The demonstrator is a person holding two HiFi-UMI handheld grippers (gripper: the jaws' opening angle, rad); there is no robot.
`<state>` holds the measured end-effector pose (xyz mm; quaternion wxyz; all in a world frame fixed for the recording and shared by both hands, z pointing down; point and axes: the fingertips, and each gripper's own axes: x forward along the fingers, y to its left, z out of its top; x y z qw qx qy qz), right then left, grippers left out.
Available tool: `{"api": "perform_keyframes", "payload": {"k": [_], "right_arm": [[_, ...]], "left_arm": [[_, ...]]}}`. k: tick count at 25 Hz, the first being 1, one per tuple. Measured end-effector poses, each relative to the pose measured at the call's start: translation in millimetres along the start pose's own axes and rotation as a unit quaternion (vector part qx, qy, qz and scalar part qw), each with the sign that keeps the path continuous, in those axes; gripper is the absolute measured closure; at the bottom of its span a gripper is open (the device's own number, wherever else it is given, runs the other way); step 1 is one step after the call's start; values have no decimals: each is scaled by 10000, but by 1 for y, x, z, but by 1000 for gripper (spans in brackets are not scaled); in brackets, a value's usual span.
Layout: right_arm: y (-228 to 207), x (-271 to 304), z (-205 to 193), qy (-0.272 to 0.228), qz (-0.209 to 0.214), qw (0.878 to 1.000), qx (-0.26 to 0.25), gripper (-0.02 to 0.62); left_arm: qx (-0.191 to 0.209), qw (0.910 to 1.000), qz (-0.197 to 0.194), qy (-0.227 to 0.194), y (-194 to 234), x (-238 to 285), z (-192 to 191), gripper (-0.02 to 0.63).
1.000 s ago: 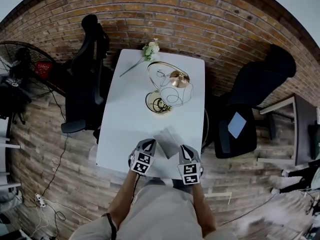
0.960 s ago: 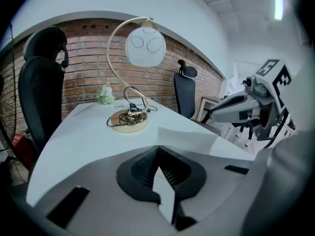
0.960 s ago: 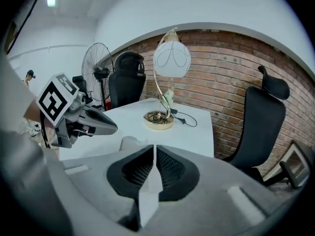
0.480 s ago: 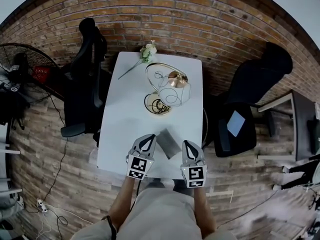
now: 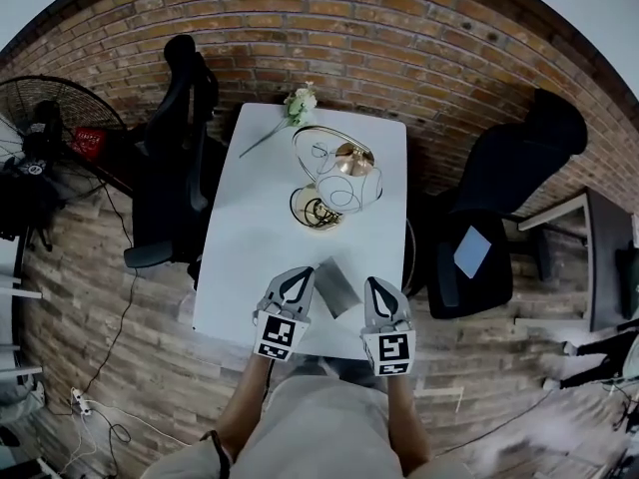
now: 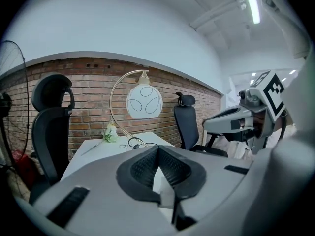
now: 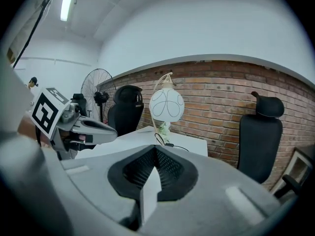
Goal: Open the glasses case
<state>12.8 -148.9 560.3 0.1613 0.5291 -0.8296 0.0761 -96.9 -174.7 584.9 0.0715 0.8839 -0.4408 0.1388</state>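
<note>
The glasses case (image 5: 336,286) is seen lying shut on the white table (image 5: 250,247), near its front edge, in the gap between the two sets of fingers. It is set at a slant, with one end just beside the tip of the left gripper (image 5: 297,276) and the other just beside the tip of the right gripper (image 5: 375,284). No contact between the case and either gripper can be made out from the head view.

In the left gripper view the two dark pads are brought together at their tips, and nothing is clamped between them. The same is shown in the right gripper view: the pads are pressed tip to tip and nothing is held. In both gripper views the case is hidden below the gripper bodies.

Both grippers are pointed away from the person, towards the lamp (image 5: 334,173) with its gold arc and round shade, which stands well beyond the fingertips. A white flower (image 5: 298,101) is laid at the far edge.
</note>
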Motion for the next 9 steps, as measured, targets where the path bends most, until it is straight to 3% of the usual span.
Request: {"api": "perform_keyframes", "payload": {"k": [9], "right_arm": [[-25, -8, 2, -107, 602, 9981, -9, 589]], "left_arm": [[50, 9985, 547, 86, -25, 13, 11, 604]]}}
